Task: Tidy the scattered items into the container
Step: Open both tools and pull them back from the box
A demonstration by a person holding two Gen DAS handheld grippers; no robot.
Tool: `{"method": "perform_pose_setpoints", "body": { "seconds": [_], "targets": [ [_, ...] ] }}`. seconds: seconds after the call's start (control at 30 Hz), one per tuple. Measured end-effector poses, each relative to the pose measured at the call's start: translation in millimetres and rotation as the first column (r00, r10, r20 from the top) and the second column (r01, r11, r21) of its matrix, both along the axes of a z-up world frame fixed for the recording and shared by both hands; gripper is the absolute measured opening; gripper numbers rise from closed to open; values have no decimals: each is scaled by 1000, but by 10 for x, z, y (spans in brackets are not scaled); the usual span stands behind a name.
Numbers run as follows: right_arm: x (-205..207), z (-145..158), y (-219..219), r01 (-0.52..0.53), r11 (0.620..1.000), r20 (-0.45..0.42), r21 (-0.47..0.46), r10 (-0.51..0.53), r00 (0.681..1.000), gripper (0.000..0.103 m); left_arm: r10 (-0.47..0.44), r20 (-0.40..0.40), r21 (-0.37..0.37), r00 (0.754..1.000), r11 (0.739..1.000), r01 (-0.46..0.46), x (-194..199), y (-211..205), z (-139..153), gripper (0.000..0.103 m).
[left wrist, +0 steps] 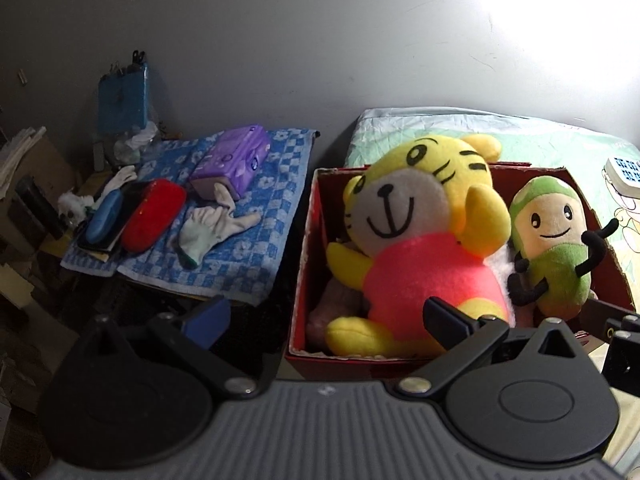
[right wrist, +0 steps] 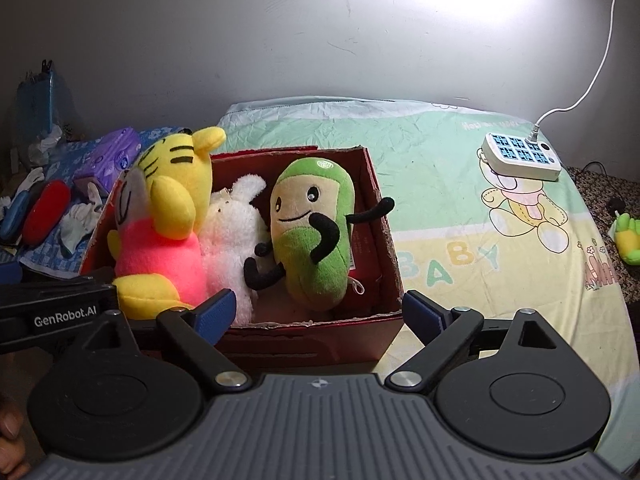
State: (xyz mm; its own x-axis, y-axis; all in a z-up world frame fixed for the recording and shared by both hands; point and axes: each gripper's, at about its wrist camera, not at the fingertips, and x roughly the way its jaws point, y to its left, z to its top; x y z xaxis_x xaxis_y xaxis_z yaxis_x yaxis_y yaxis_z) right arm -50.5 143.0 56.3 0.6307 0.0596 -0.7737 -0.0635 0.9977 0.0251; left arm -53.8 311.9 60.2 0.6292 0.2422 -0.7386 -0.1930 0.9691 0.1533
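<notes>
**Toys boxed, both grippers empty above the near rim**

Nearest the cameras, the left gripper [left wrist: 326, 320] and the right gripper [right wrist: 316, 312] hang just in front of the red cardboard box [right wrist: 390, 248], each with its jaws spread wide and nothing between them. The box stands on a bed sheet [right wrist: 460, 200] printed with a bear. Inside it sit a yellow tiger toy [left wrist: 420, 216] in a pink shirt, a green bean toy [right wrist: 316, 232] with black arms, and, between them, a white fluffy toy [right wrist: 236, 220].

The tidying appears close to complete. One small green-and-yellow toy [right wrist: 628, 240] lies at the far right edge of the bed, well apart from the box; if it counts as scattered, it is probably the next pick. The right gripper is better placed for it: approach low with jaws kept wide, close on the soft body rather than a limb, and lower it into the free corner beside the bean toy, clear of the box wall.

The right view alone shows that stray toy, the white toy clearly, and the power strip [right wrist: 520, 156] with its cable. The left view alone shows fully the side counter with a blue checked towel [left wrist: 256, 240], a red case [left wrist: 154, 216], gloves [left wrist: 216, 228] and a purple pack [left wrist: 236, 160].
</notes>
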Motion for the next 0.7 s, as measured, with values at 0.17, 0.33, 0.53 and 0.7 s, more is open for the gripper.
{"method": "perform_pose_setpoints", "body": {
  "seconds": [0.17,0.33,0.53,0.7],
  "targets": [
    [-23,2,-63,21,999,-5,36,-21,1000,92,-22,-12,-8,1000,1000,22,47,-10,-58,103],
    [-3,26,-125,77,993,11,85,-78,997,92,-33,-8,-18,999,999,33,93,10,-69,103],
    [62,56,-61,54,996,30,67,-57,998,91,-30,10,-26,999,999,31,118,12,-36,103],
    [119,79,-86,41,998,44,57,-44,998,91,-41,9,-37,999,998,41,174,-13,-62,103]
  ]
}}
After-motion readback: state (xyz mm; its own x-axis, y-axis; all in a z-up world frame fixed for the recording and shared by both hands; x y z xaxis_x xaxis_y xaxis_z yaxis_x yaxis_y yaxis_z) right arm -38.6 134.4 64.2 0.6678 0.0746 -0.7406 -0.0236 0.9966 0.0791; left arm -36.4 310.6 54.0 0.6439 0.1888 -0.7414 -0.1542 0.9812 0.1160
